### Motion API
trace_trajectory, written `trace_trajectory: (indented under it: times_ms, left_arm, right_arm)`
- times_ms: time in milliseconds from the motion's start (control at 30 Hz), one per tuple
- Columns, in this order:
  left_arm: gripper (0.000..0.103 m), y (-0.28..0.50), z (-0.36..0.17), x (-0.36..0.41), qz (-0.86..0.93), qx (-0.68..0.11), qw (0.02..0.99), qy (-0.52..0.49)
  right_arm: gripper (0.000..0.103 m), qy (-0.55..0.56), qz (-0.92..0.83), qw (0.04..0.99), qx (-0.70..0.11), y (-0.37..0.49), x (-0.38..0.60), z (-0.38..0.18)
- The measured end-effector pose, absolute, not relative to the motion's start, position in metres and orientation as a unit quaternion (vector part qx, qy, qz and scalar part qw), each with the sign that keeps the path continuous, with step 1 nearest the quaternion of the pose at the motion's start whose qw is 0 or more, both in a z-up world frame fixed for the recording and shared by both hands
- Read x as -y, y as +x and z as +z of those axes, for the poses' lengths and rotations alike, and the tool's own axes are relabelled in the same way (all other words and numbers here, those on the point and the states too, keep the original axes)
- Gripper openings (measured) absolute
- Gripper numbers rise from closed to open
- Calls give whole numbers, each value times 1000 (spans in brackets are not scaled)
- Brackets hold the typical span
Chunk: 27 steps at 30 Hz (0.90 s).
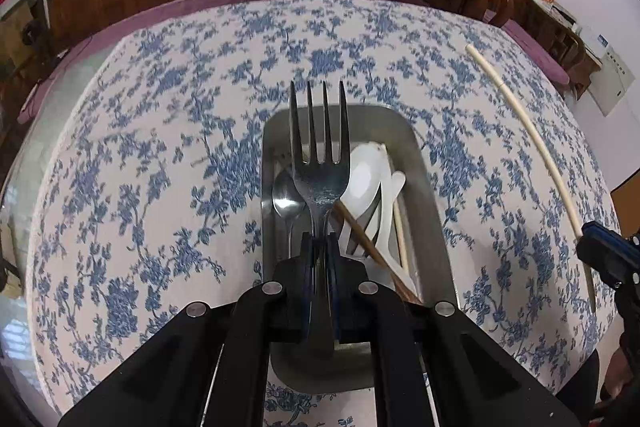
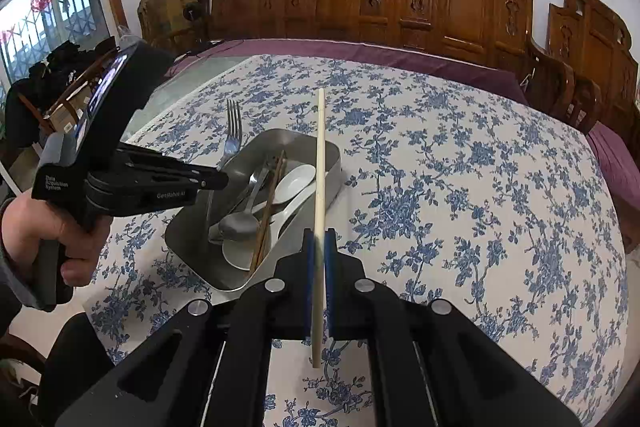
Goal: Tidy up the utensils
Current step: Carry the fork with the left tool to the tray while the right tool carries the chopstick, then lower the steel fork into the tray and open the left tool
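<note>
Table [image 1: 160, 147] with a blue-flowered cloth carries a metal tray [image 1: 424, 163] already holding spoons and chopsticks. Left hand-held gripper [image 1: 320, 247] hangs directly over it, clamped on a fork [image 1: 319, 163] whose tines point away along the tray's length. Right hand-held gripper [image 2: 319, 247], beside the tray, is clamped on a pale chopstick [image 2: 320, 163] running straight ahead past the tray's edge.

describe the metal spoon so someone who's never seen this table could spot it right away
On the blue-flowered tablecloth sits a metal tray holding utensils. The metal spoon lies inside, beside the brown chopstick. It alone is shiny grey steel; the other spoons are white.
</note>
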<state>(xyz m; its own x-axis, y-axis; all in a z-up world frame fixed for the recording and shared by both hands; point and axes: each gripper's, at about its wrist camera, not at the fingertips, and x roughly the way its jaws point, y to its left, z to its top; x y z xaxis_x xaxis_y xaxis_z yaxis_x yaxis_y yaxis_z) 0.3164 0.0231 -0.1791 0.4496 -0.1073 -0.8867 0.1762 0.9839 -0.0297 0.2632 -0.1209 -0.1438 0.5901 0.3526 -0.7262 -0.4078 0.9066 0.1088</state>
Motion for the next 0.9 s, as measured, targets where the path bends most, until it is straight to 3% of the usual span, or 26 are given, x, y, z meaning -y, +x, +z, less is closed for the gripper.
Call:
trace_trajectory:
  times_ms: [133, 167, 267, 433, 500, 667, 767, 900]
  left_arm:
    - [7, 315, -185, -22, -85, -524, 847, 33]
    - [10, 313, -184, -22, -85, -520, 849, 31]
    - [36, 306, -175, -26, -89, -506, 857, 26]
    - [42, 289, -157, -36, -95, -485, 869, 25]
    - [53, 280, -150, -43, -92, -473, 876, 27]
    - [57, 262, -140, -65, -83, -455, 886, 35]
    - [75, 253, -136, -79, -76, -440, 894, 32]
    - [81, 239, -133, -99, -61, -421, 904, 28]
  right_arm:
    - [6, -34, 213, 889, -404, 263, 118, -148]
    - [6, -34, 213, 889, -404, 264, 117, -149]
    - [6, -33, 216, 888, -405, 265, 113, -148]
    - [6, -26, 226, 884, -408, 268, 95, -147]
    - [6, -25, 231, 882, -410, 270, 86, -148]
    - [6, -23, 240, 875, -420, 277, 60, -154]
    - [6, -18, 241, 870, -429, 283, 47, -160]
    - [6, -10, 237, 869, -435, 293, 34, -166]
